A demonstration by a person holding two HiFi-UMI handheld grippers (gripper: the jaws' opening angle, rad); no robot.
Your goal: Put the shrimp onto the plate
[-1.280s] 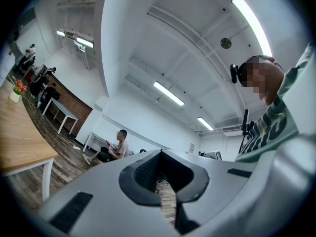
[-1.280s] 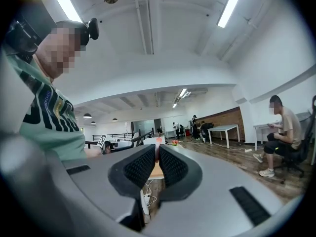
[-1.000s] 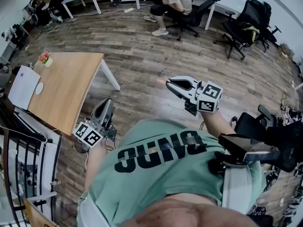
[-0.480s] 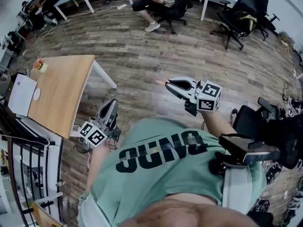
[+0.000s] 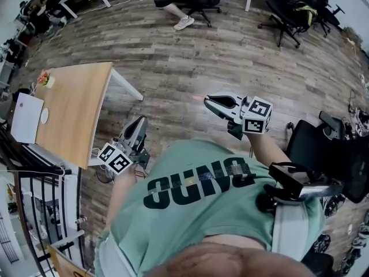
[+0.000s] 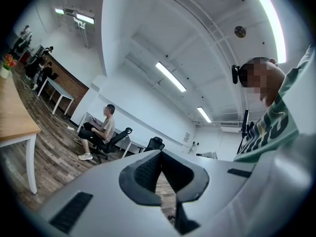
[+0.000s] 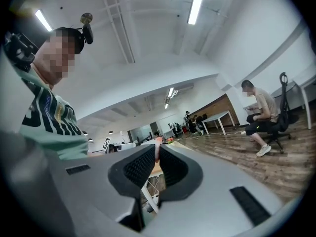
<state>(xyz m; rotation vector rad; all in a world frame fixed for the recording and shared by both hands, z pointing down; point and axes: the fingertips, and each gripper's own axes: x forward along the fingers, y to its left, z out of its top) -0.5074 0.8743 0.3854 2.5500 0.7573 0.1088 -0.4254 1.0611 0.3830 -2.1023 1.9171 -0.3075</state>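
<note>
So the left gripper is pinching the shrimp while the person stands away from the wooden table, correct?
Not quite: the right gripper pinches the shrimp, as the right gripper view shows. The left gripper has its jaws together on nothing. The person does stand away from the wooden table.

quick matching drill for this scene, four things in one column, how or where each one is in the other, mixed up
1 left tool
2 right tool
3 wooden table
4 seated person

a shut on the pink shrimp
b sits on an office chair
c shut, nothing in it
d bears a white sheet

Pairs: 1-c, 2-a, 3-d, 4-b
</note>
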